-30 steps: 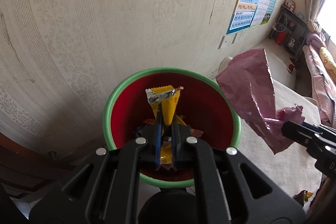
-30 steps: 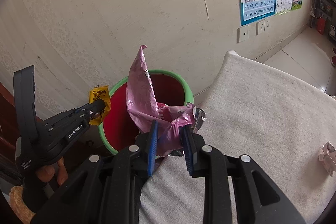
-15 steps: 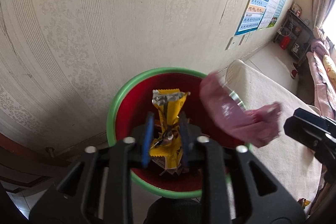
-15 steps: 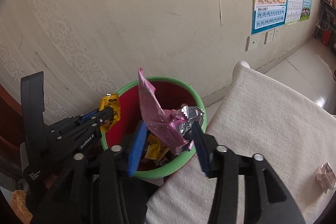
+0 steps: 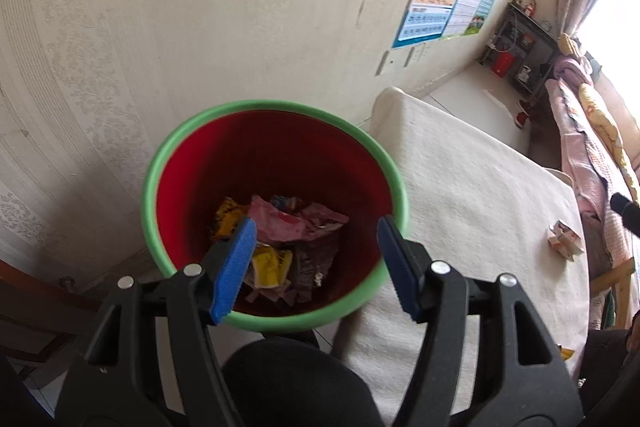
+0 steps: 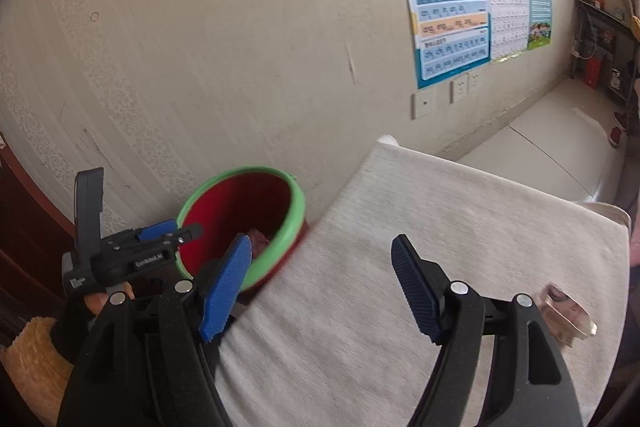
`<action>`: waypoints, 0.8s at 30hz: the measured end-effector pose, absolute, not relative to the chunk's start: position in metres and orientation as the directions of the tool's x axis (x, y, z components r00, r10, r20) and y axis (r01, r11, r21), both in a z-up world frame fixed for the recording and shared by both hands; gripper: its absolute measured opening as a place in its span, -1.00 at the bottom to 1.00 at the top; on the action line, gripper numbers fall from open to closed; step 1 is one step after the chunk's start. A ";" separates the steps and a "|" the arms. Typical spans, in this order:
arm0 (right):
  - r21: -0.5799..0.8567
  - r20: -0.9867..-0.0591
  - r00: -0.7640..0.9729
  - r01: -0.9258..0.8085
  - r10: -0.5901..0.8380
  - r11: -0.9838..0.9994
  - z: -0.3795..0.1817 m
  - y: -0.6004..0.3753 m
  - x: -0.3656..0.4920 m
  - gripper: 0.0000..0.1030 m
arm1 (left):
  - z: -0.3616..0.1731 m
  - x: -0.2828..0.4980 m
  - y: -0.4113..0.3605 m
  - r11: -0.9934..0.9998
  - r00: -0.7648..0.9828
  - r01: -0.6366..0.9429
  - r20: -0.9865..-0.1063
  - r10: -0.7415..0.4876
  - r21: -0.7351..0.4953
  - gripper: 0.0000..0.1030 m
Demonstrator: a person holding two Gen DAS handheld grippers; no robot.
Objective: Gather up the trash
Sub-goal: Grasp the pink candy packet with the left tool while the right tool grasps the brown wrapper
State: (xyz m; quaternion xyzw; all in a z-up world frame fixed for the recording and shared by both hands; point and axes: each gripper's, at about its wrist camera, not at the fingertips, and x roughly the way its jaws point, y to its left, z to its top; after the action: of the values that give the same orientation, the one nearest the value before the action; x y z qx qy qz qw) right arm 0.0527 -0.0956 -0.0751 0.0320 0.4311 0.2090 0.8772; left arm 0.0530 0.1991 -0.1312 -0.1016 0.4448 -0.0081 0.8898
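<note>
The left gripper is hanging over the red bin with the green rim, its jaws opening and holding nothing. Down in the bin, a pink wrapper and a yellow wrapper are lying among other crumpled trash. The right gripper is hovering above the table's white cloth, its jaws also opening with nothing between them. A small crumpled wrapper is lying on the cloth just past the right finger, well apart from the bin, which is standing against the table's edge.
</note>
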 end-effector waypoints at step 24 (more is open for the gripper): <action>0.226 -0.882 0.389 -0.150 0.268 0.962 -0.183 -0.192 -0.015 -0.24 | -0.175 -0.048 -0.025 0.839 0.143 0.461 -0.908 -0.393 -0.290 0.30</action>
State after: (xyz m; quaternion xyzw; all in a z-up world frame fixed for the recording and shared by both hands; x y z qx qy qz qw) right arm -0.0155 -0.1920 -0.1827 0.0547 0.5384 0.1255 0.8315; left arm -0.0480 -0.0253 -0.1753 0.0288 0.5906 -0.2826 0.7553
